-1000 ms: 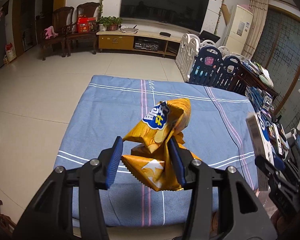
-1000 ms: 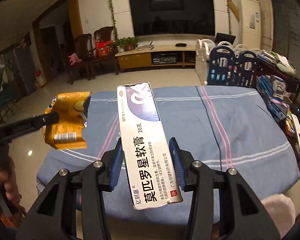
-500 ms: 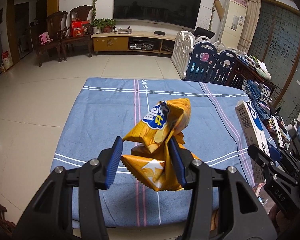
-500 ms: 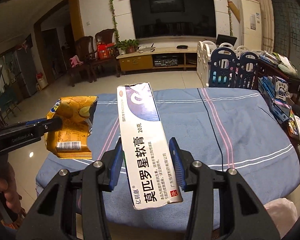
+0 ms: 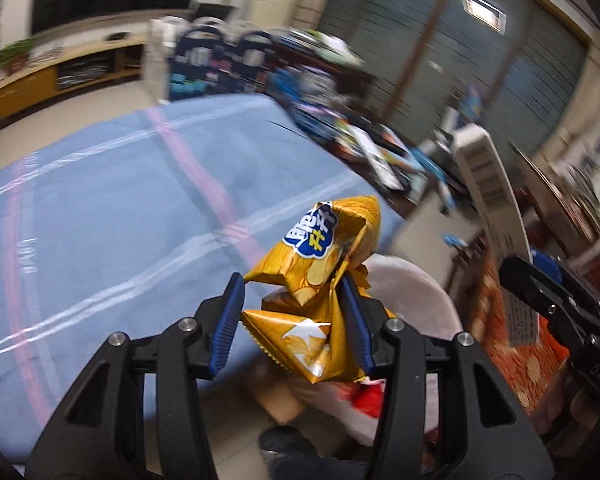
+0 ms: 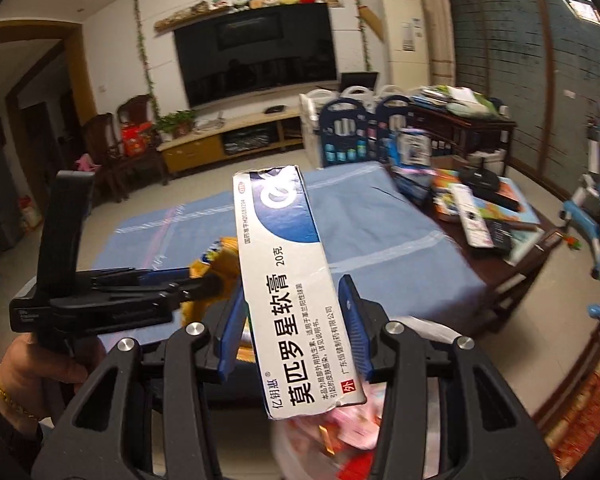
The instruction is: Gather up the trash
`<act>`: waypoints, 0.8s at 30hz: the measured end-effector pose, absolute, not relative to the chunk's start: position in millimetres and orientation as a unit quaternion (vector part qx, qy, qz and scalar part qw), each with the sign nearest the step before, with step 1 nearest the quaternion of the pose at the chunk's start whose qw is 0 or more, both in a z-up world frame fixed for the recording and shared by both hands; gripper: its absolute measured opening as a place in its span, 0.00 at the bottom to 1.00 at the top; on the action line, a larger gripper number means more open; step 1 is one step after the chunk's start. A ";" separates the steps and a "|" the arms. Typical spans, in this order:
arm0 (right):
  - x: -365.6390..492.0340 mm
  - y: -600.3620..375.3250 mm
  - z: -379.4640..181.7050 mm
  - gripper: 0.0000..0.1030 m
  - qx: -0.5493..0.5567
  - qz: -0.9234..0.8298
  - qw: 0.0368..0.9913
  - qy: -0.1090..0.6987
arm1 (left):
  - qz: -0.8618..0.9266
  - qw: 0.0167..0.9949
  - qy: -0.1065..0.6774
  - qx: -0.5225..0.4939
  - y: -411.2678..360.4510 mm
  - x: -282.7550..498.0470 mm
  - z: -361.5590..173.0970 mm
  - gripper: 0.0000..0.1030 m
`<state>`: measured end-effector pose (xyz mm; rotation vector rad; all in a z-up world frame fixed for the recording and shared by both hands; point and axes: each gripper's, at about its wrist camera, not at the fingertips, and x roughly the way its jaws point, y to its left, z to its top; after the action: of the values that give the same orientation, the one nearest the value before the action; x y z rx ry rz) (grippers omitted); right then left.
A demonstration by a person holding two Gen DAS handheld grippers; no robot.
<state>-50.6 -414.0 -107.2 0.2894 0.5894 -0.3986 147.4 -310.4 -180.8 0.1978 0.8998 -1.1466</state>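
Snack wrapper: crumpled, golden with a blue logo, sitting between the blue pads of the left tool; it hangs past the edge of the blue-covered tabletop, right above the white trash bag.
Ointment box: long white-and-blue carton, gripped across its lower half by the right tool, standing up and tilted away; its lower end is over the bag's mouth.
Trash bag: open on the floor below both tools, with pink and red scraps already in it.
Left tool state: jaws opening, roughly half spread; the wrapper is between them and looks about to be let go.
Right tool state: clamped on the box, jaws set to its width, no sign of release.
Progress: both pieces are off the tabletop and brought to the bag; neither has dropped in yet. The visible cloth looks bare of trash, so these may be the last two, though parts of it are out of view.
Left hand pose: tool angled down toward the bag; the hand grips the handle, a gold bracelet at the wrist.
Right hand pose: tool pitched gently downward, close beside the left one, the two nearly crossing over the bag.
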 end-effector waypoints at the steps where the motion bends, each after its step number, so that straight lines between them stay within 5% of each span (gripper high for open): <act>1: -61.1 -419.1 -111.3 0.45 0.140 -0.209 0.922 0.293 | -0.537 0.730 0.411 0.097 -323.4 135.5 -186.2 0.59; 2: -70.6 -425.9 -116.4 0.49 0.144 -0.229 0.916 0.296 | -0.552 0.719 0.409 0.109 -339.5 120.4 -194.4 0.69; 3: -73.5 -431.1 -121.7 0.66 0.149 -0.240 0.911 0.300 | -0.554 0.717 0.406 0.121 -349.9 110.5 -201.1 0.82; 5: -82.2 -441.5 -130.0 0.88 0.174 -0.263 0.898 0.307 | -0.547 0.722 0.401 0.140 -358.7 96.2 -211.6 0.90; 16: -4.2 -395.2 -99.6 0.97 0.186 -0.198 0.929 0.253 | -0.406 0.839 0.361 0.007 -227.1 202.9 -148.5 0.97; 24: 133.5 -307.4 -107.8 0.97 0.134 -0.099 0.943 0.288 | -0.192 0.913 0.356 0.051 -146.4 263.4 -145.2 0.97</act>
<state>133.5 -307.4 -107.8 0.2725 0.5867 -0.2008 263.4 -146.4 -145.2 0.1043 0.7333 -0.3946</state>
